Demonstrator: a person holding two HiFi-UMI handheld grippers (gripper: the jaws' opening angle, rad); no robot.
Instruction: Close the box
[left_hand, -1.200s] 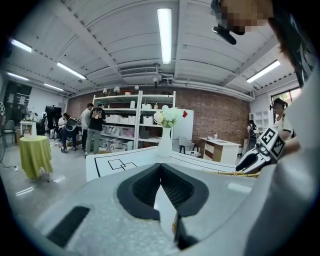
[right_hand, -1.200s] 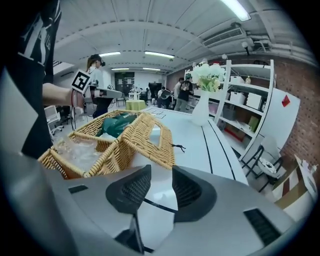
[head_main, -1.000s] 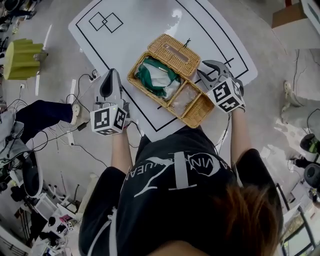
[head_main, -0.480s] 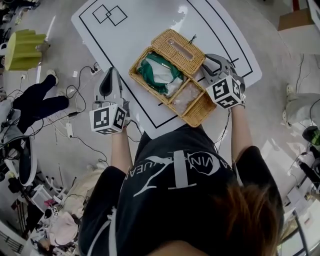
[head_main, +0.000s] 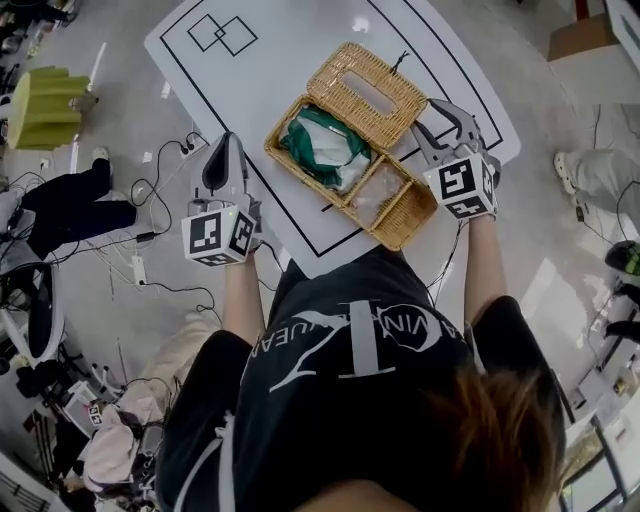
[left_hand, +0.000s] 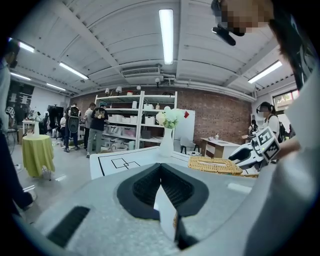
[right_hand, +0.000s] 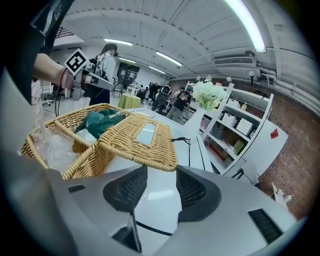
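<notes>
A wicker box (head_main: 400, 215) stands on the white table (head_main: 250, 80), holding a green cloth (head_main: 318, 145) and clear plastic (head_main: 375, 190). Its lid (head_main: 365, 82) is hinged at the far side and held up off the table, nearly level in the right gripper view (right_hand: 140, 137). My right gripper (head_main: 445, 108) is at the lid's right corner; whether it touches the lid I cannot tell. Its jaws (right_hand: 161, 172) have just been opening, and nothing is between them. My left gripper (head_main: 225, 140) hangs off the table's left edge, away from the box, with its pads (left_hand: 150, 186) together.
A white vase of flowers (right_hand: 200, 107) stands on the table beyond the box. On the floor to the left are a green-draped round table (head_main: 45, 105) and cables (head_main: 150, 260). Shelves and people fill the background.
The lid has swung up from a slanted lean to nearly level. My right gripper has risen beside it and its jaws stand wider. The left gripper has kept still.
</notes>
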